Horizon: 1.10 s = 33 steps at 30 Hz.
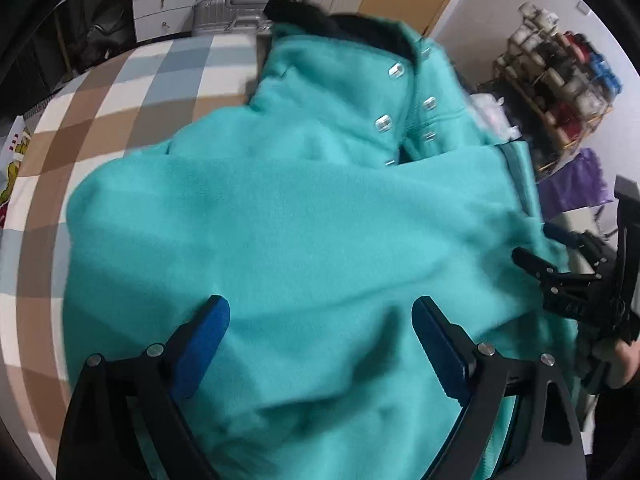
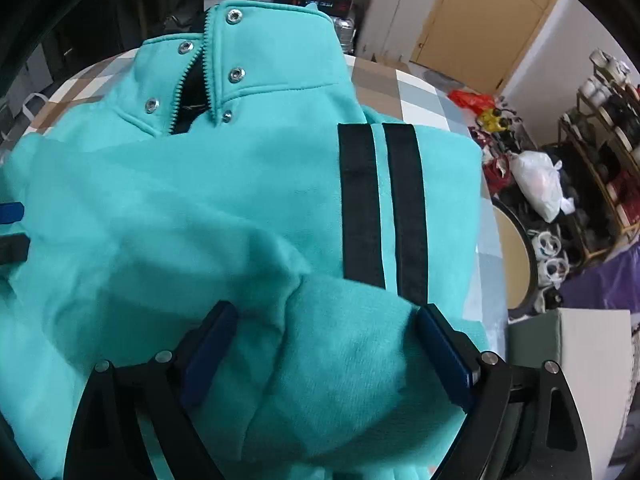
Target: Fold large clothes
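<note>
1. The teal fleece jacket with a black zip and metal snap fasteners (image 2: 248, 208) lies on the checked brown, white and grey-blue counter (image 1: 132, 92). It looks partly folded, with cloth doubled across the body below the collar.
2. A sleeve with two black stripes (image 2: 380, 204) lies folded in over the front, so at least one sleeve fold seems done. A final fold of the body and some smoothing probably remain; the hem is hidden, so I cannot be sure.
3. The left claw (image 1: 320, 344) stands wide open just above the fleece, gripping nothing.
4. The right claw (image 2: 328, 352) is likewise spread wide over a bunched ridge of cloth, its pads not pinching it.
5. Count: one jacket, two claws, two black stripes, seven snaps visible around the collar in the right wrist view.
</note>
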{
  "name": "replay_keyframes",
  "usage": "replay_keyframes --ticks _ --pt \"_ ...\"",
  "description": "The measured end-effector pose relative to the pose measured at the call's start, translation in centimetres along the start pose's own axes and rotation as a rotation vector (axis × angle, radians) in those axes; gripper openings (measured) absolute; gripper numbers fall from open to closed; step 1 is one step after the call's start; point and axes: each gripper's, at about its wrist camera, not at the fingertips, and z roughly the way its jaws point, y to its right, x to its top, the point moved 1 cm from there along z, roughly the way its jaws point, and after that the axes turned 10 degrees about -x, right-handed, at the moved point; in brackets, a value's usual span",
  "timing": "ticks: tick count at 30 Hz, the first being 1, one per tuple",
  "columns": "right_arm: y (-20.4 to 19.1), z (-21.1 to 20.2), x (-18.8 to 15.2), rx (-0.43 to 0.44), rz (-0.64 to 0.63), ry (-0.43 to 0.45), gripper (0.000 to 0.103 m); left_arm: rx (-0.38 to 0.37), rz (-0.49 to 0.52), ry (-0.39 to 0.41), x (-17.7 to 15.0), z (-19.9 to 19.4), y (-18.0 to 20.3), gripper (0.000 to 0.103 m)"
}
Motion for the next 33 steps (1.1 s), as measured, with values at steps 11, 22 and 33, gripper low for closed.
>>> replay_keyframes --ticks 11,22,33 --pt "-3.0 -2.2 -3.9 -0.066 -0.058 0.061 0.092 0.118 0.109 -0.052 -1.0 3.9 0.9 0.099" --pt "-6.1 0.3 0.6 0.067 -0.024 -0.039 0.088 0.104 0.138 -0.024 -1.2 1.8 0.8 0.099" --pt "0.0 0.4 3.6 0.043 0.111 -0.026 0.084 0.151 0.151 0.022 -0.4 2.3 -2.2 0.101"
